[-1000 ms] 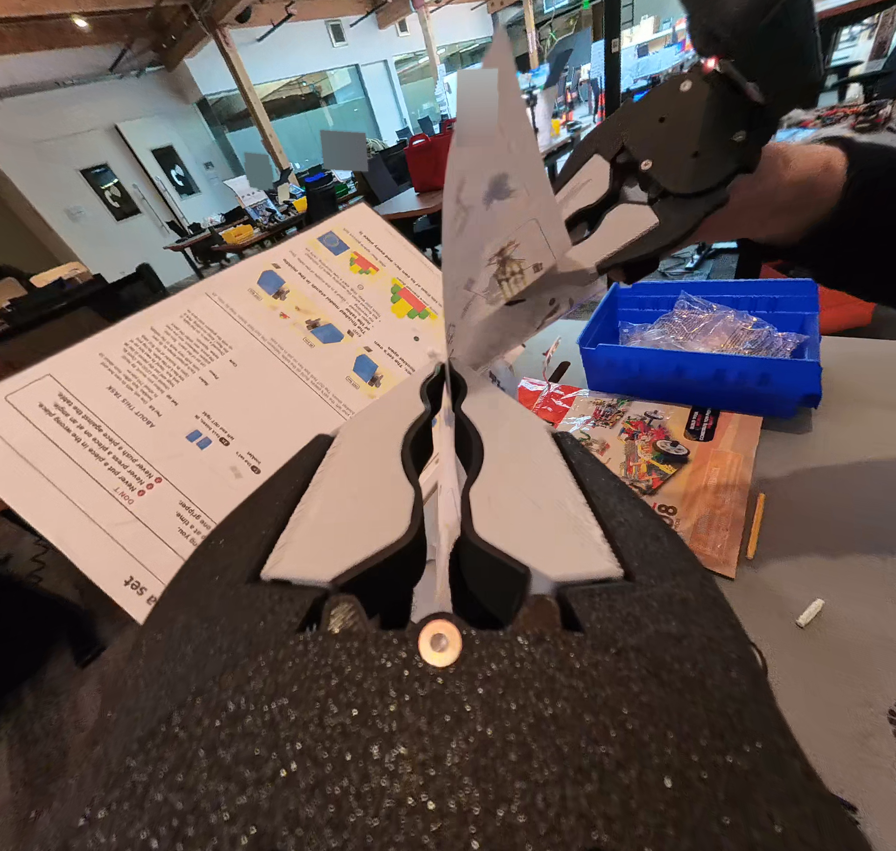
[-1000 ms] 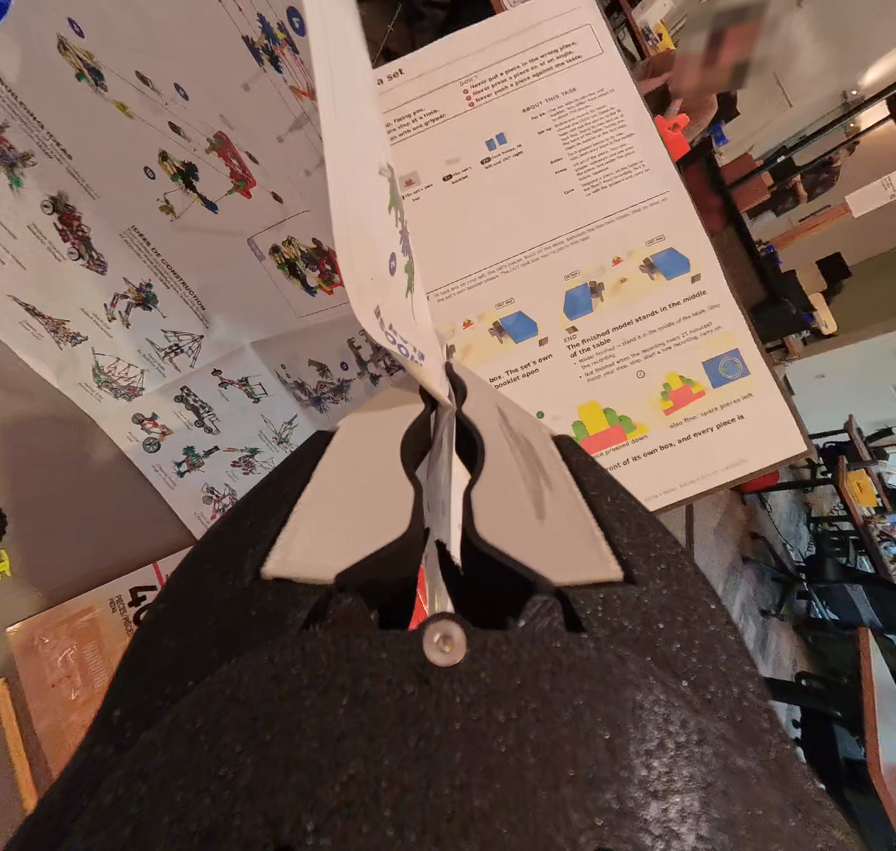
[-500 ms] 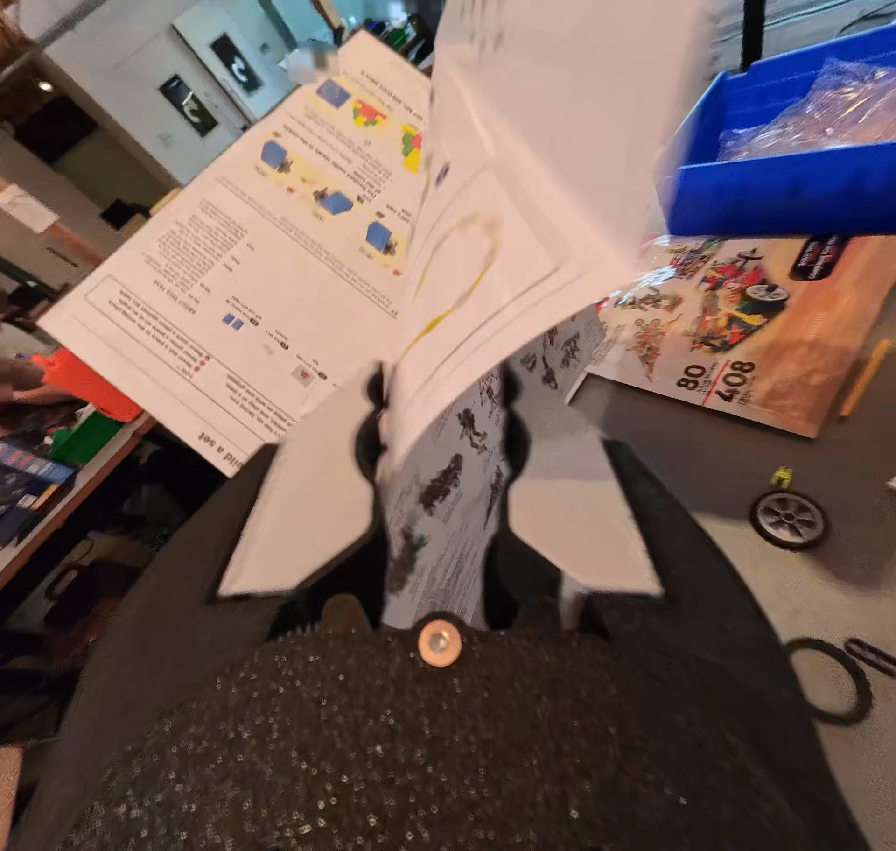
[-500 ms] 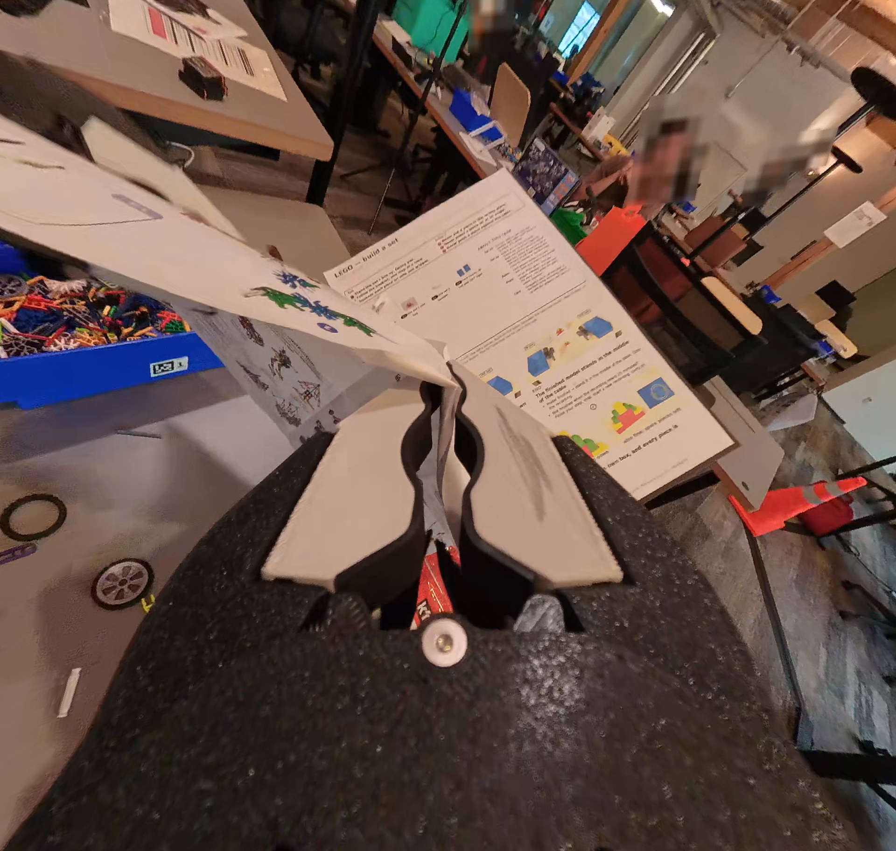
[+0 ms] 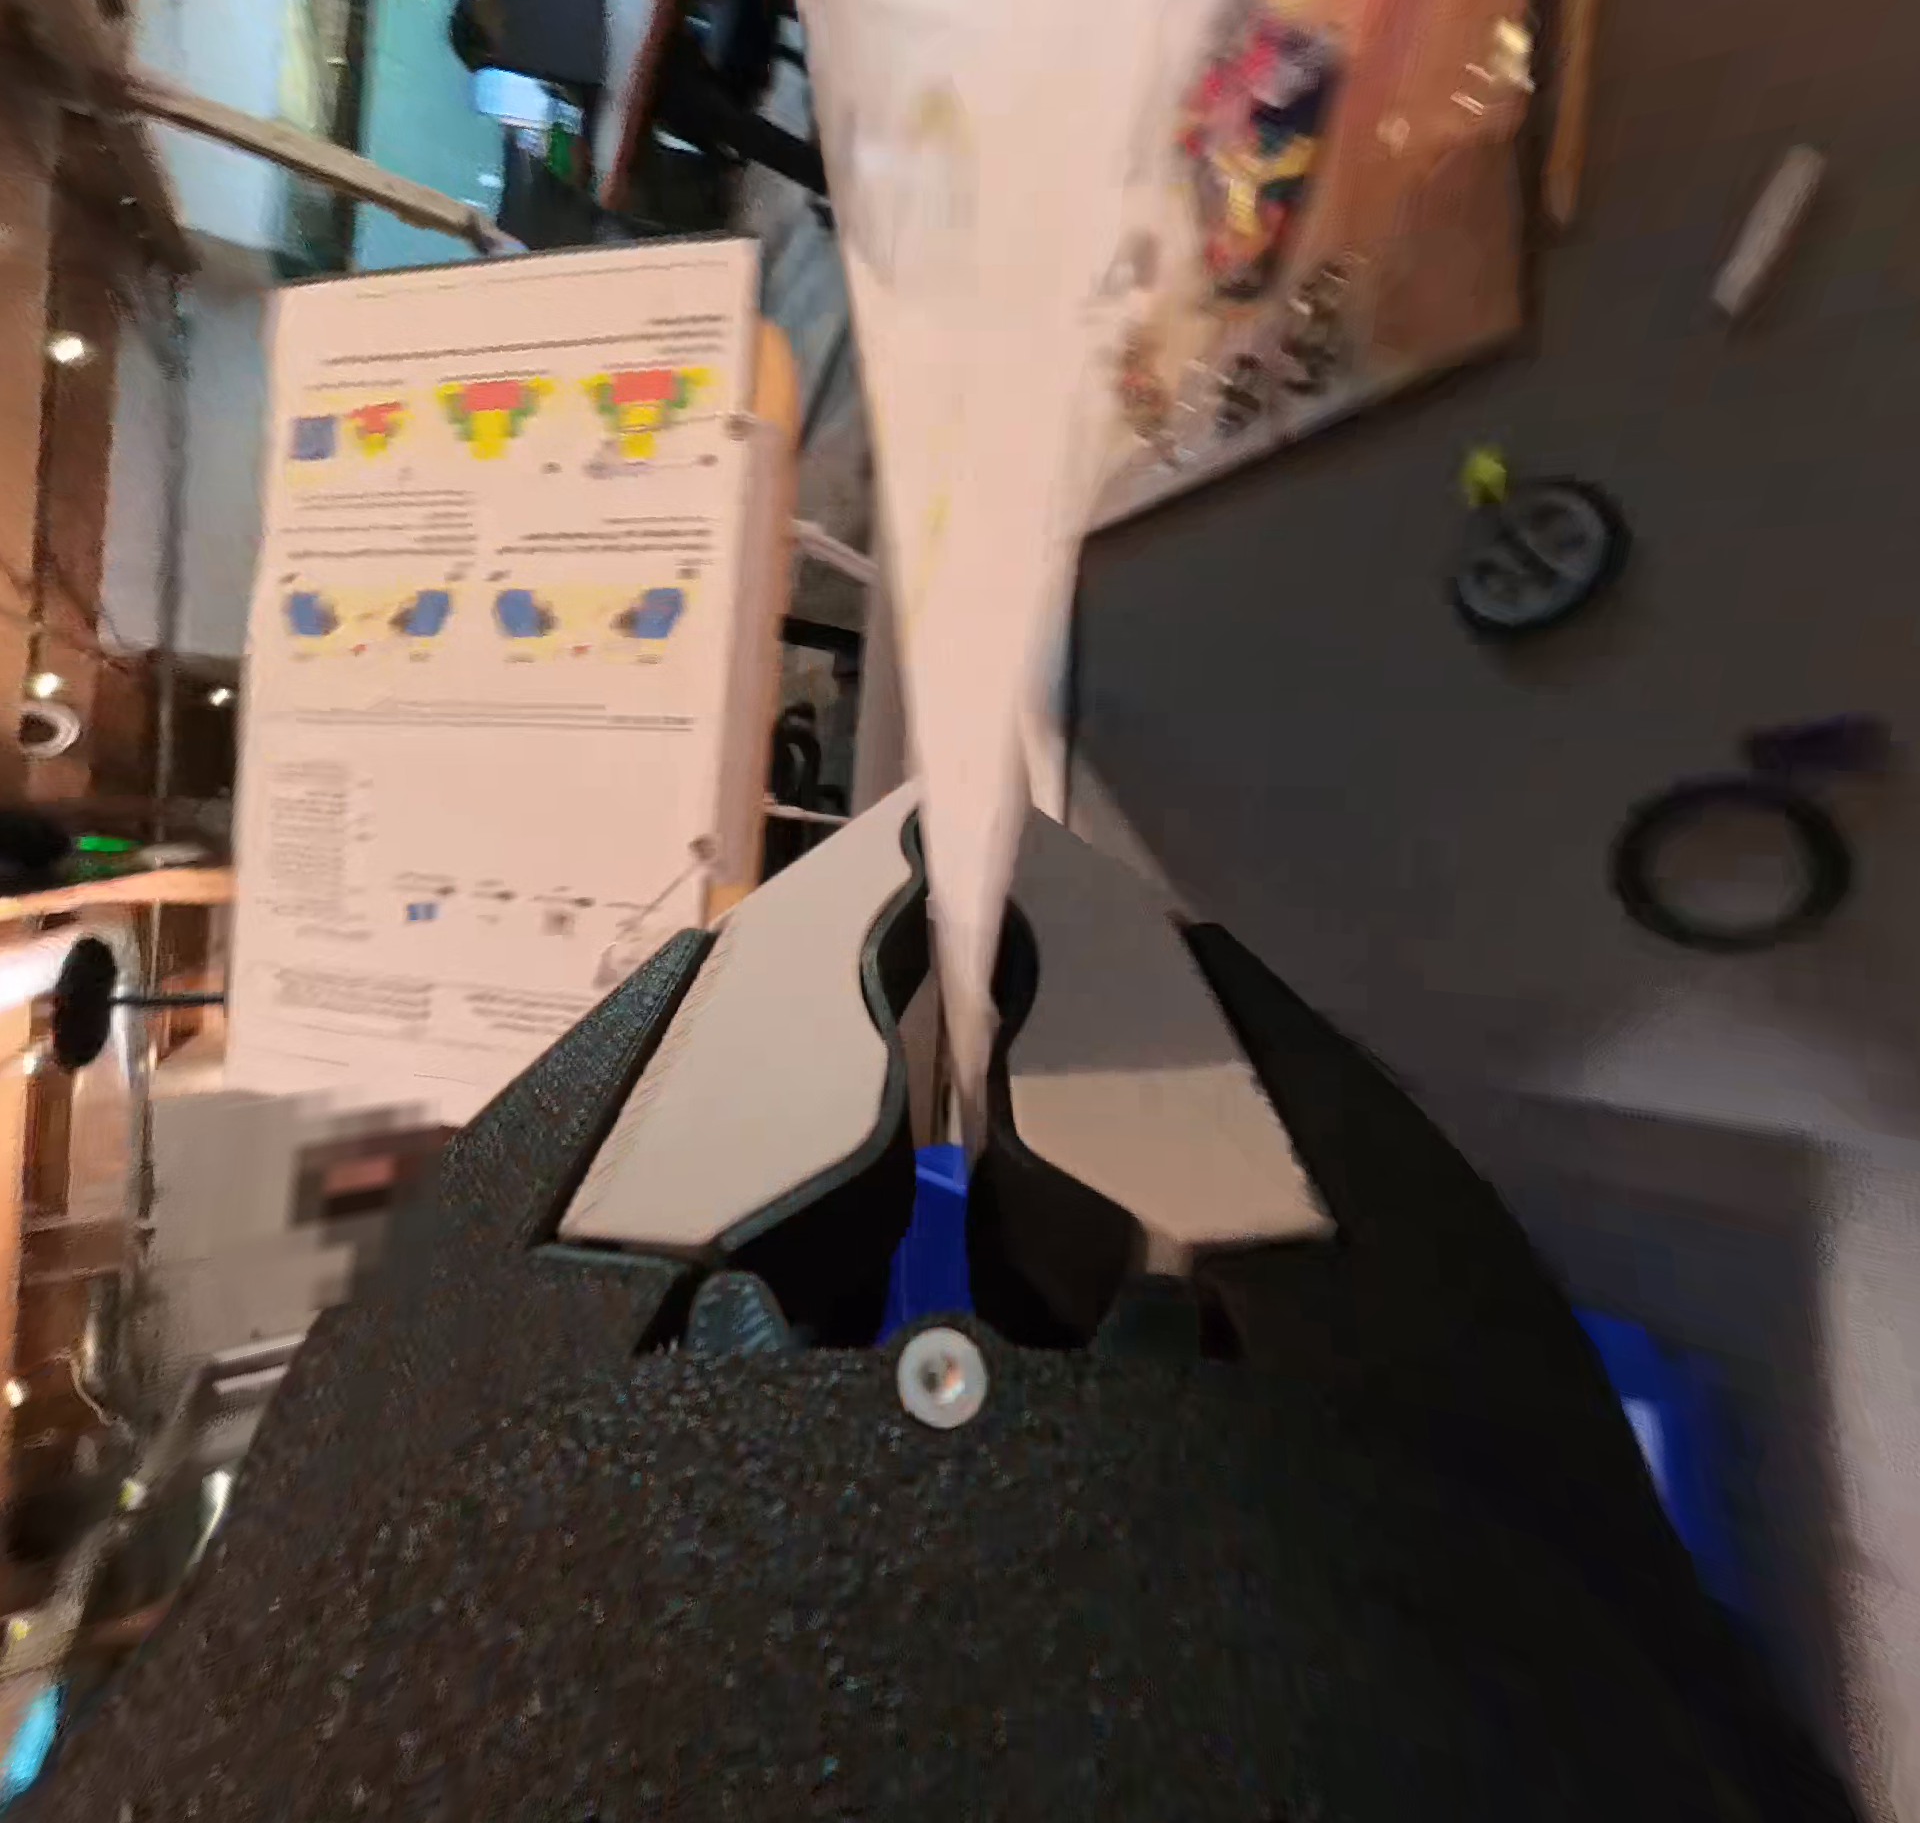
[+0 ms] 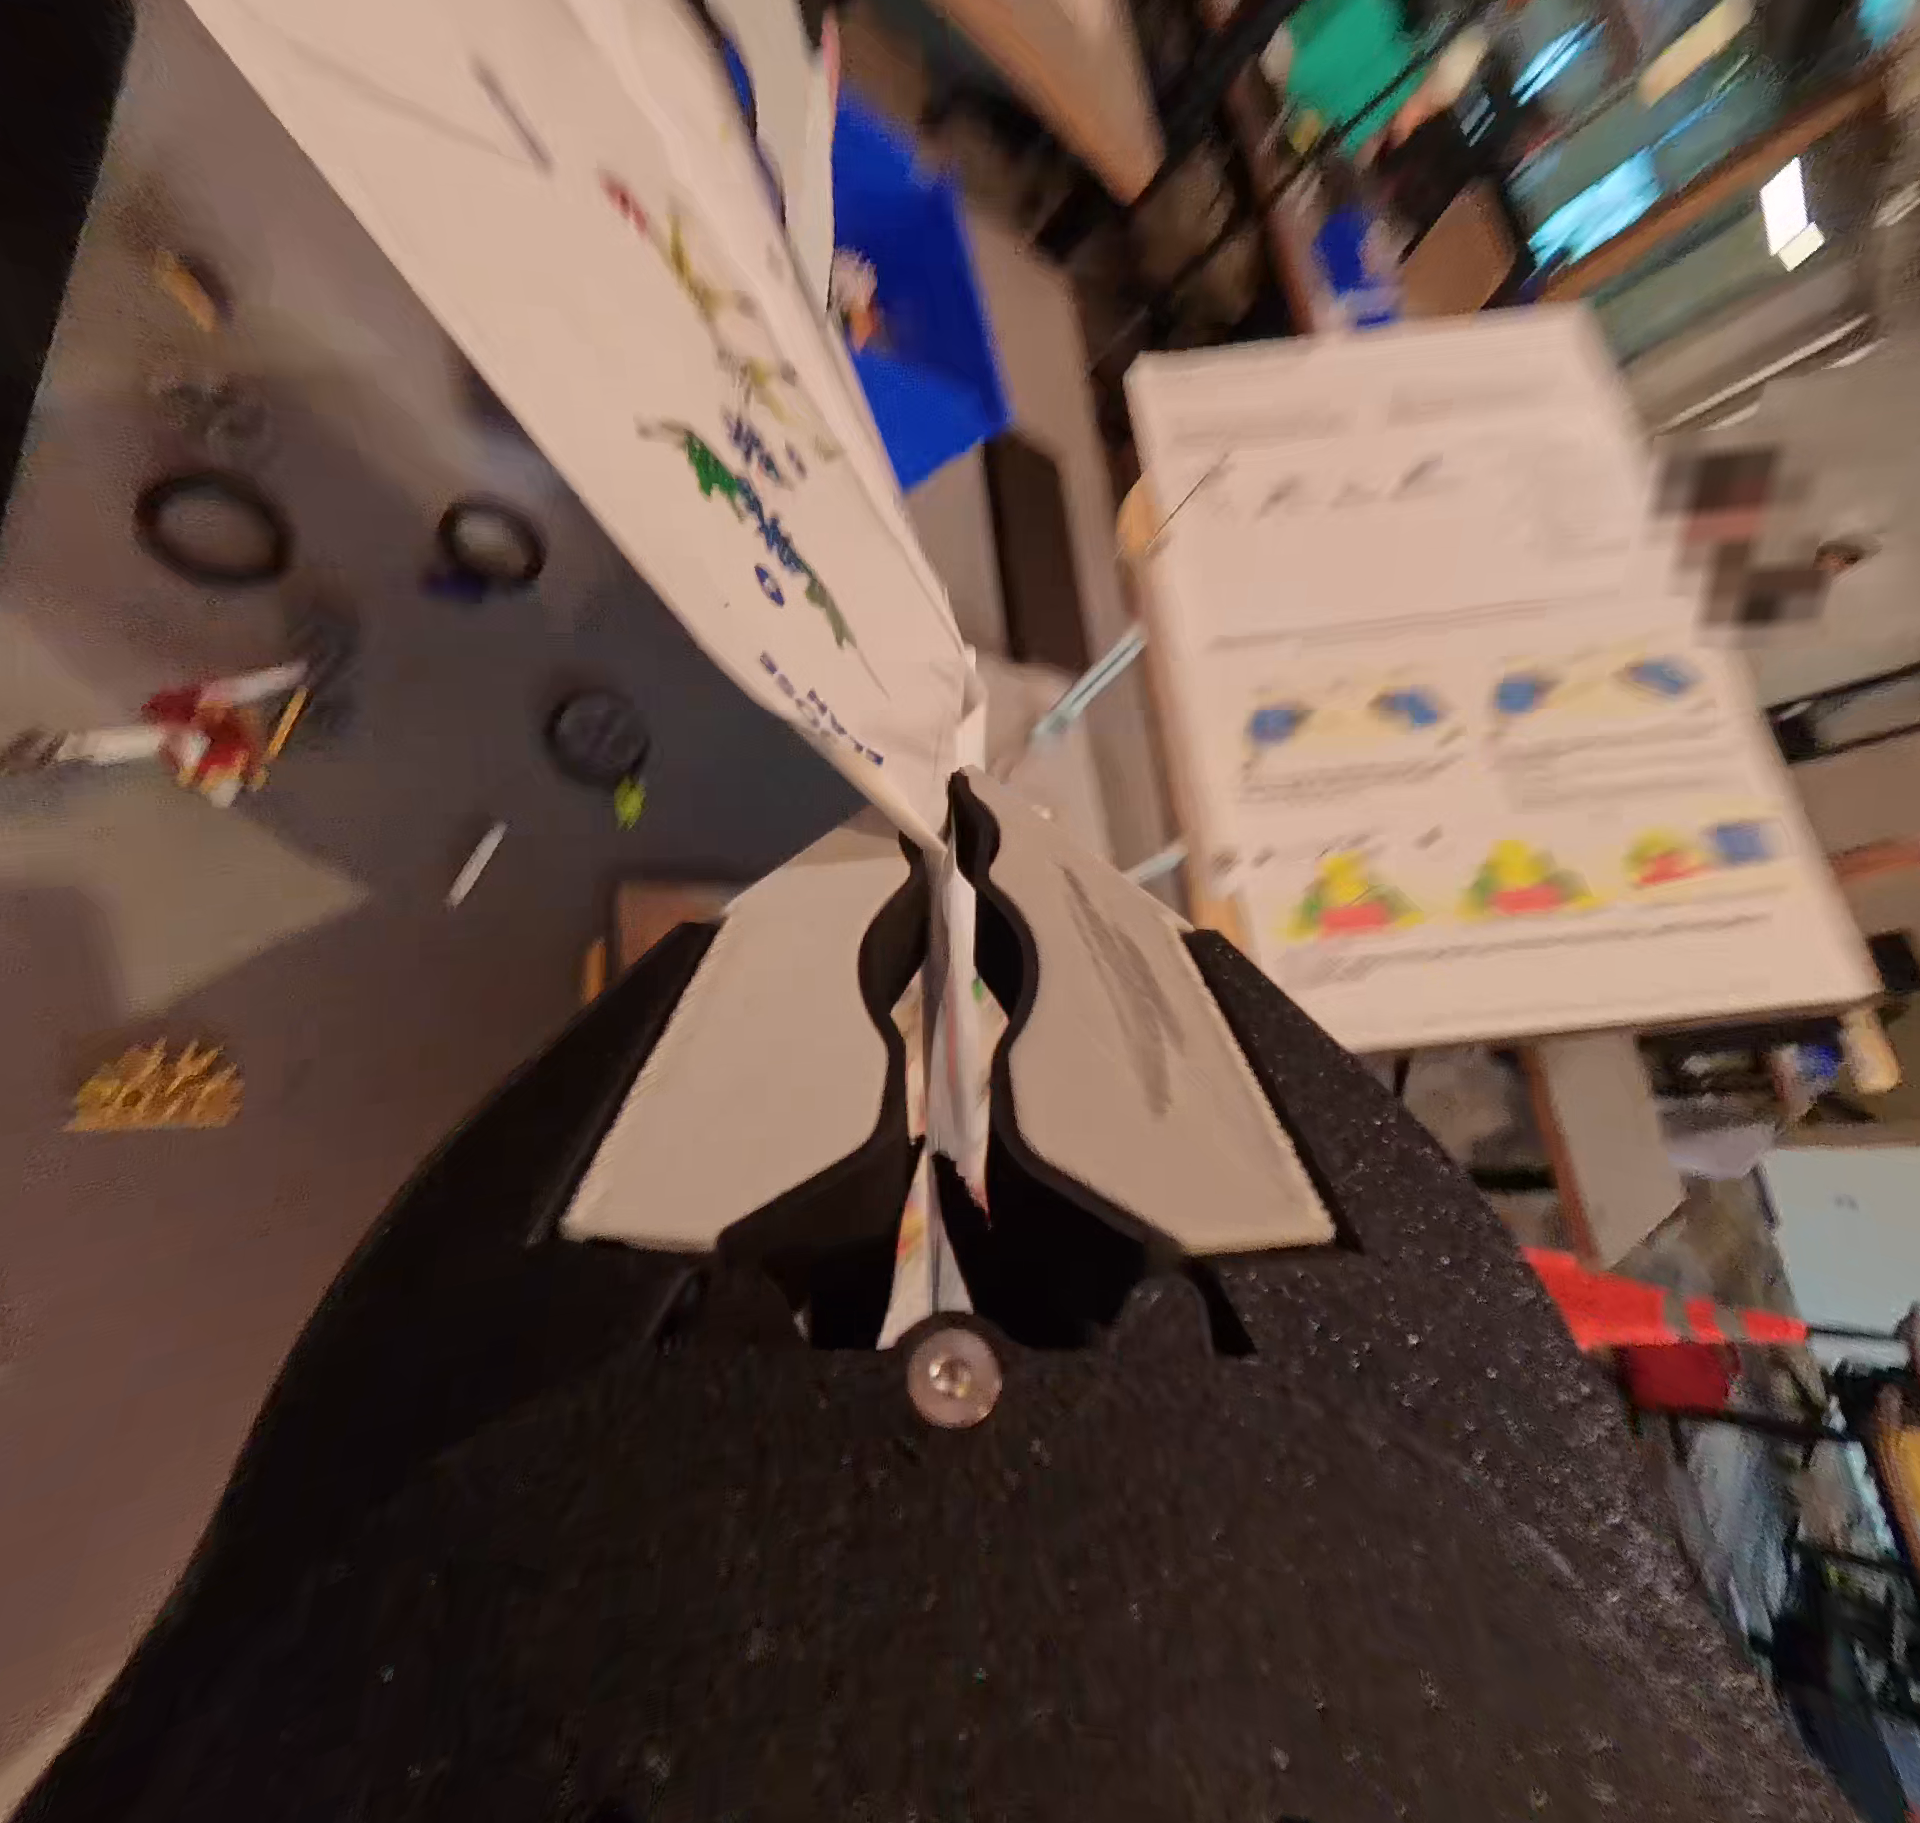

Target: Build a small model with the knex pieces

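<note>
A blue bin (image 6: 914, 319) sits on the grey bench (image 6: 343, 994), its contents hidden. Both the left claw (image 5: 971, 952) and right claw (image 6: 951, 828) pinch a white printed paper sheet (image 6: 644, 319), lifted above the bench, blurred, near a standing instruction board (image 6: 1455, 682)

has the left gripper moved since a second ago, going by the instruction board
Yes. The left gripper, shut on the paper sheet, has rolled and swung: the instruction board, earlier slanted across the left, now stands upright, and the grey table fills the right.
</note>
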The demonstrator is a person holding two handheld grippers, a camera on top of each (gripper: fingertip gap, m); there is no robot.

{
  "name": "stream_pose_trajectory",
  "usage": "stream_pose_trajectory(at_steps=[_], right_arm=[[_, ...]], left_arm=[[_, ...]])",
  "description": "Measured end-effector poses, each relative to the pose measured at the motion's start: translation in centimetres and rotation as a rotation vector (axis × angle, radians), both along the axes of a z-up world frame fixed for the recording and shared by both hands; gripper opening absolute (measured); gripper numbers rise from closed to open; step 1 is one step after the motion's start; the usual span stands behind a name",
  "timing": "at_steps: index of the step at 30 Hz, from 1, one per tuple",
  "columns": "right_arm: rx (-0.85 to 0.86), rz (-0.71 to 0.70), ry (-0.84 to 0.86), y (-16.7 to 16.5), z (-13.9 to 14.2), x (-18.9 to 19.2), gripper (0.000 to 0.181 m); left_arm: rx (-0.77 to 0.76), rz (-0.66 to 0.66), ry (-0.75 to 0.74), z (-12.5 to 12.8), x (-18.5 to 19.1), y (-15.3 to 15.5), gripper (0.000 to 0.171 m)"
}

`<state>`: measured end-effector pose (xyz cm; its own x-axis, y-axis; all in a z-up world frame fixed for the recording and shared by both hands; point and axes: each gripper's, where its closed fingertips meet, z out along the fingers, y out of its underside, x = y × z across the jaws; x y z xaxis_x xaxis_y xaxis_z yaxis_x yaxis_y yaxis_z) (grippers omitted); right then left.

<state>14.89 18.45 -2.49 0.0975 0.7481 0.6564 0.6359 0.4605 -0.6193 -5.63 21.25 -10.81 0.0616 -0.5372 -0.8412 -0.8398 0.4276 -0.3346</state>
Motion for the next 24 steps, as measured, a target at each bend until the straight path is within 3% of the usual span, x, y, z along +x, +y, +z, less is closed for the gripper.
stream_pose_trajectory(at_steps=[3, 5, 8, 10, 12, 17, 20, 24], right_arm=[[-0.136, 0.003, -0.136, -1.9, -7.7, 1.8, 0.0], [-0.214, 0.022, -0.241, -3.5, -12.6, 2.8, 0.0], [-0.347, 0.023, -0.391, -6.0, -18.2, 4.1, 0.0], [-0.331, -0.001, -0.49, -6.3, -20.1, 5.0, 0.005], [-0.351, -0.01, -0.541, -7.0, -20.5, 5.5, 0.027], [-0.397, 0.049, -0.448, -10.2, -18.0, 4.2, 0.046], [-0.429, 0.149, -0.372, -14.0, -17.0, 2.3, 0.047], [-0.409, 0.075, -0.315, -14.3, -17.6, 0.9, 0.032]], left_arm=[[-0.083, -0.053, 0.207, -5.2, 0.5, -3.4, 0.0], [-0.173, -0.074, 0.269, -7.7, 1.0, -5.1, 0.0], [-0.252, -0.108, 0.358, -10.3, 1.5, -7.0, 0.0], [-0.296, -0.087, 0.45, -11.3, 1.0, -7.3, 0.0], [-0.286, -0.07, 0.449, -10.7, 1.5, -6.7, 0.0], [-0.409, -0.018, 0.493, -10.2, 1.6, -6.4, 0.0], [-0.468, -0.012, 0.5, -9.4, 2.2, -5.4, 0.0], [-0.583, -0.035, 0.532, -8.4, 3.4, -4.4, 0.0]])
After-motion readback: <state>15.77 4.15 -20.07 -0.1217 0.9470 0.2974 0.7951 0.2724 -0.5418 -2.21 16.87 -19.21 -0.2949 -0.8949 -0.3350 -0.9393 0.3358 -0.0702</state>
